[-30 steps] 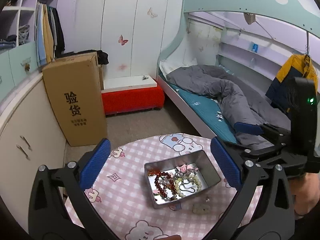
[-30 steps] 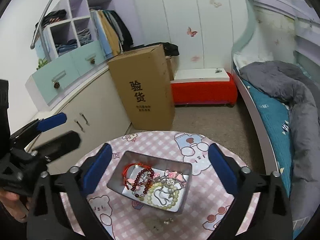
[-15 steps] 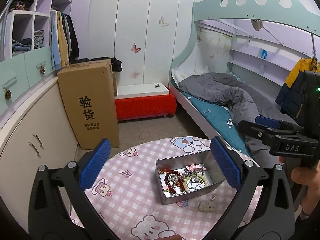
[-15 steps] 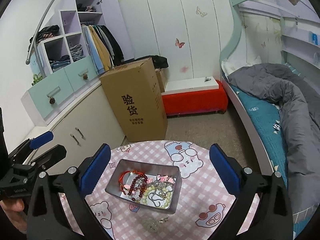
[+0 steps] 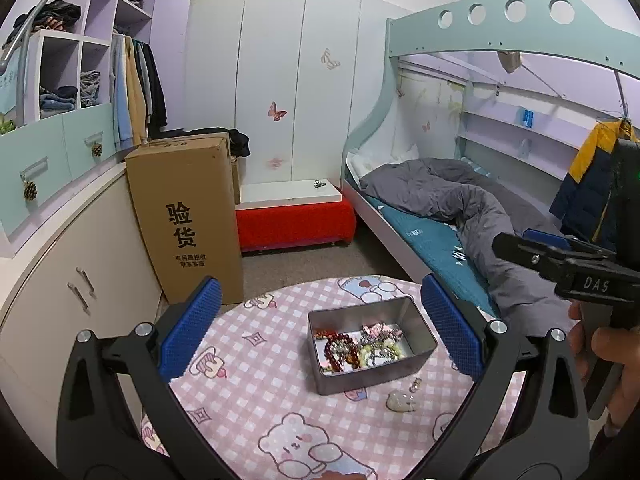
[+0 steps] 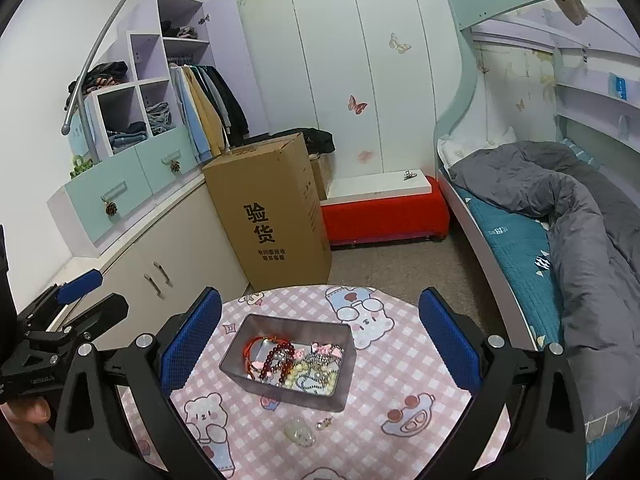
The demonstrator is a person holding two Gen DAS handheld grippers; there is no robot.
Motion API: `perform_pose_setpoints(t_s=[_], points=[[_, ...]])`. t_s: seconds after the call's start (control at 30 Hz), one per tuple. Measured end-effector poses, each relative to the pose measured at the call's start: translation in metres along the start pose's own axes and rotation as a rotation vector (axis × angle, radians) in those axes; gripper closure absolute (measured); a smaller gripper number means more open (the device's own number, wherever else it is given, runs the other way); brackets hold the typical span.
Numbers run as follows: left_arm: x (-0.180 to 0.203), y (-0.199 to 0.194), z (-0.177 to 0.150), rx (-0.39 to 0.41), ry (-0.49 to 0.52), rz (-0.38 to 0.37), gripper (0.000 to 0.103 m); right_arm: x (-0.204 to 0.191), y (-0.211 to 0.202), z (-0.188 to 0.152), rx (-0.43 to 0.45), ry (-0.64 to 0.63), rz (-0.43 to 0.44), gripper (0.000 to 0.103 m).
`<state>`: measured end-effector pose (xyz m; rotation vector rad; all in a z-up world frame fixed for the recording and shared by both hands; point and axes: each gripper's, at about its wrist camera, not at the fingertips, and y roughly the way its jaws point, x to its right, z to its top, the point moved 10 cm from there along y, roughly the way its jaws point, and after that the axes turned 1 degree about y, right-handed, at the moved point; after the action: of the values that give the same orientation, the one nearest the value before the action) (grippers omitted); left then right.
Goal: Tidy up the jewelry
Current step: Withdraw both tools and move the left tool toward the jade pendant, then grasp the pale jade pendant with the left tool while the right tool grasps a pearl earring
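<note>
— Two loose pieces lie outside the metal tin [image 6: 288,360] on the pink-checked worktop [image 6: 400,380]: a pale translucent pendant [image 6: 299,432] and a small charm [image 6: 324,424], just beside each other and close to the tin's near wall. Which hand-held gripper is better placed?

— Judging from both views, the right hand-held gripper [image 6: 318,340]. In its own camera the pair sits almost on its centre line, below and nearer than the tin. From the left hand-held gripper [image 5: 318,328] the same pendant [image 5: 400,401] and charm [image 5: 416,384] lie off to its right, under its right finger.

— And the jaws?

— Both stand spread wide with nothing between the blue pads; each hovers above the worktop, well clear of it.

— The tin itself?

— A rectangle, its long axis running roughly across the right camera's view, slightly turned. Beaded bracelets, a red cord, pearls and a pink bow piece are heaped inside it [image 6: 296,364].

— So the coming move?

— Probably a downward reach for the pendant, then a short lift over the tin's near wall. The charm is tiny; gripping it looks the harder job.
</note>
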<state>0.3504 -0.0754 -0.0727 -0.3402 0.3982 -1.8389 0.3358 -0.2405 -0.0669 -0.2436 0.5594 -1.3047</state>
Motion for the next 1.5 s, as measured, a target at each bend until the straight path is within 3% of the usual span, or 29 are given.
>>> perform_pose_setpoints(t_s=[0.3,0.7,1.23,1.27,1.37,1.4,1.5], points=[[0.018,-0.002,-0.041,-0.044,0.004,-0.022,0.006,0.014,-0.026,-0.033,-0.004,0.021,-0.015,0.008],[0.055,0.022,-0.111,-0.167,0.042,-0.085,0.006,0.043,-0.039,-0.09,-0.07,0.081,-0.058,0.008],[0.094,0.106,-0.177,-0.379,0.149,-0.105,0.007,0.068,-0.032,-0.134,-0.15,0.163,-0.053,0.008],[0.097,0.111,-0.18,-0.396,0.157,-0.109,0.01,0.069,-0.031,-0.136,-0.154,0.167,-0.052,0.008],[0.104,0.119,-0.191,-0.448,0.173,-0.145,0.039,0.073,-0.029,-0.141,-0.163,0.178,-0.051,0.008],[0.107,0.117,-0.189,-0.437,0.173,-0.167,0.058,0.075,-0.028,-0.142,-0.165,0.182,-0.051,0.008],[0.108,0.116,-0.19,-0.435,0.163,-0.191,0.06,0.078,-0.026,-0.144,-0.171,0.19,-0.052,0.008]])
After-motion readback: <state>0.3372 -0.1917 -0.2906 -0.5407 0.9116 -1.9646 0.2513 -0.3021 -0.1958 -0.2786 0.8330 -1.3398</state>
